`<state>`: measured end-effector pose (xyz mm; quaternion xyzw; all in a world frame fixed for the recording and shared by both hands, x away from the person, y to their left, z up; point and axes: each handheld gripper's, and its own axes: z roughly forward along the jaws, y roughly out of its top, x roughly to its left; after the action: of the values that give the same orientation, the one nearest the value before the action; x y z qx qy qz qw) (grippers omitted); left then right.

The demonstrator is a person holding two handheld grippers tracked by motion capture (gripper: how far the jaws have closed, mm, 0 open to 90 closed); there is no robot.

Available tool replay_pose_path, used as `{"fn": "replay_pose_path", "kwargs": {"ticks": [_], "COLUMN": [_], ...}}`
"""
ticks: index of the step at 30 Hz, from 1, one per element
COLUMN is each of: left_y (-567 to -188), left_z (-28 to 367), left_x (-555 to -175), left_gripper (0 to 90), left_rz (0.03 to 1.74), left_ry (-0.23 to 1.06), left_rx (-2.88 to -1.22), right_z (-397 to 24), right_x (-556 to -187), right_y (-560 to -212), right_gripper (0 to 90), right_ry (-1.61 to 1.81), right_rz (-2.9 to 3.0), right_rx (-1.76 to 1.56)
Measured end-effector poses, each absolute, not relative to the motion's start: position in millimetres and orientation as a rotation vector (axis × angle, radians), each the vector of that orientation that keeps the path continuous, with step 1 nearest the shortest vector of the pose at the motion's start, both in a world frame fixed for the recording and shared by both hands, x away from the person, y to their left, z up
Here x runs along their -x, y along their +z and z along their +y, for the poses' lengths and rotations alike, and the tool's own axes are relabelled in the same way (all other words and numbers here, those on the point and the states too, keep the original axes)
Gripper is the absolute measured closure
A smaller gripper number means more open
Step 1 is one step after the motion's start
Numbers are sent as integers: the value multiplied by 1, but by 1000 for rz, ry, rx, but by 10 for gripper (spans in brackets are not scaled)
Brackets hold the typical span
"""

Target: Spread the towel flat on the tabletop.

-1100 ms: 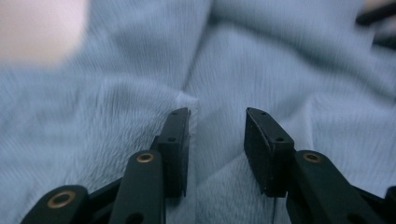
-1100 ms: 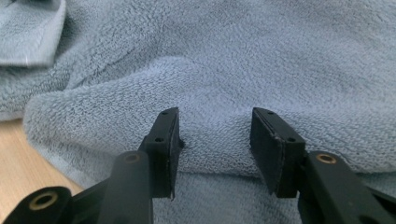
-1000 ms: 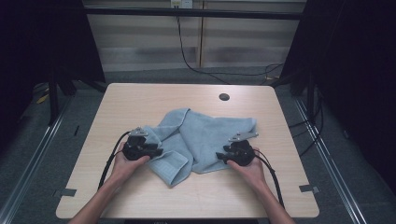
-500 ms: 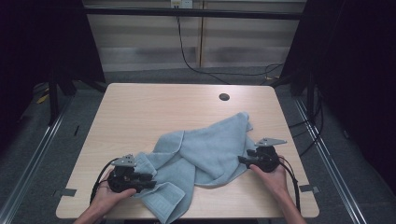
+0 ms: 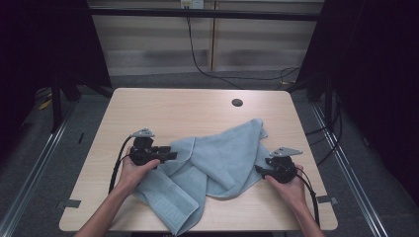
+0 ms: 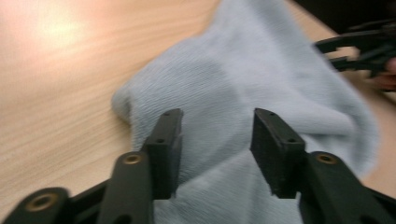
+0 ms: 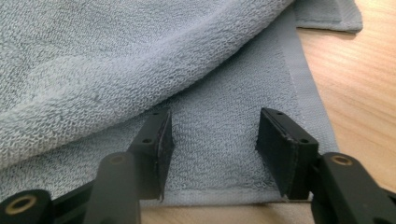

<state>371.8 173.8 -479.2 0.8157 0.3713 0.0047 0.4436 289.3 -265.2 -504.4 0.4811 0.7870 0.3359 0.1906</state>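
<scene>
No writing shows on the towel (image 5: pixel 222 158). Your left gripper (image 6: pixel 215 140) has just been opening; its jaws stand apart over cloth, gripping nothing. Your right gripper (image 7: pixel 212 144), jaws just narrowed, stands open over the hem; the towel's near end runs off the table (image 5: pixel 163 106).

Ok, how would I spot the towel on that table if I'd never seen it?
Look at the light wooden table. On its near half, between the left gripper and right gripper, lies the towel: a crumpled, pale blue-grey terry cloth, the one soft thing there.

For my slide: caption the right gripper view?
Open right tool poised over a light blue towel's hemmed corner on a wooden table.
</scene>
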Motion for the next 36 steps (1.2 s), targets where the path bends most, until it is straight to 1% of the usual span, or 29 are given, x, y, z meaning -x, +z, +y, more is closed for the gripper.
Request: {"fn": "replay_pose_path", "kwargs": {"ticks": [1, 2, 3, 4, 5, 6, 7, 9, 10, 12, 13, 14, 16, 17, 18, 19, 20, 21, 22, 24, 25, 26, 27, 31, 33, 34, 36], "left_y": [-492, -495, -495, -494, -493, -494, -494, -494, -494, -495, -495, -494, -494, -494, -492, -489, -489, -486, -481, -471, -462, -462, -460, -469, -471, -476, -481], "left_z": [167, 165, 165, 164, 164, 166, 169, 172, 180, 188, 188, 193, 196, 196, 197, 199, 199, 199, 198, 198, 192, 192, 182, 160, 154, 144, 134], "left_x": [-374, -373, -373, -369, -364, -359, -356, -353, -348, -343, -343, -334, -324, -324, -318, -312, -312, -311, -311, -313, -320, -320, -331, -360, -366, -375, -381], "left_gripper": [503, 518, 573, 616, 649, 675, 711, 724, 726, 728, 727, 720, 683, 664, 664, 626, 626, 626, 600, 583, 554, 532, 519, 461, 434, 415, 379], "left_rz": [940, 943, 943, 929, 911, 899, 895, 908, 946, 981, 981, 975, 975, 975, 947, 914, 914, 880, 870, 860, 848, 848, 846, 873, 879, 876, 879], "left_ry": [25, 27, 27, 59, 75, 121, 129, 120, 98, 45, 45, 5, -53, -53, -63, -105, -105, -121, -106, -110, -70, -70, -38, -11, -19, -8, -38], "left_rx": [-2089, -2120, -2120, -2161, -2198, -2213, -2215, -2211, -2184, -2148, -2148, -2141, -2133, -2133, -2141, -2125, -2125, -2121, -2097, -2048, -2034, -2034, -2019, -2026, -2014, -2039, -2072], "right_z": [-265, -265, -265, -267, -272, -277, -286, -293, -313, -323, -323, -328, -327, -327, -325, -318, -318, -315, -299, -292, -269, -269, -250, -224, -216, -214, -212], "right_x": [-285, -283, -283, -278, -277, -275, -273, -271, -265, -259, -259, -251, -248, -248, -246, -247, -247, -248, -253, -254, -260, -260, -266, -277, -281, -282, -283], "right_y": [-503, -502, -502, -498, -495, -493, -489, -486, -478, -477, -477, -481, -487, -487, -489, -487, -487, -485, -477, -476, -475, -475, -479, -490, -494, -497, -500], "right_gripper": [760, 808, 808, 855, 859, 860, 862, 863, 864, 863, 863, 843, 778, 778, 754, 671, 671, 659, 643, 629, 615, 615, 600, 586, 581, 574, 572], "right_ry": [952, 946, 946, 909, 920, 925, 943, 952, 973, 973, 973, 954, 951, 951, 943, 965, 965, 978, 1048, 1056, 1092, 1092, 1103, 1082, 1065, 1042, 1037], "right_rz": [2230, 2231, 2231, 2228, 2216, 2201, 2158, 2129, 2057, 2043, 2043, 2053, 2096, 2096, 2105, 2099, 2099, 2096, 2117, 2132, 2190, 2190, 2241, 2322, 2349, 2364, 2368], "right_rx": [-1329, -1332, -1332, -1327, -1330, -1340, -1365, -1385, -1430, -1450, -1450, -1467, -1470, -1470, -1474, -1454, -1454, -1451, -1417, -1394, -1349, -1349, -1324, -1280, -1273, -1273, -1257]}}
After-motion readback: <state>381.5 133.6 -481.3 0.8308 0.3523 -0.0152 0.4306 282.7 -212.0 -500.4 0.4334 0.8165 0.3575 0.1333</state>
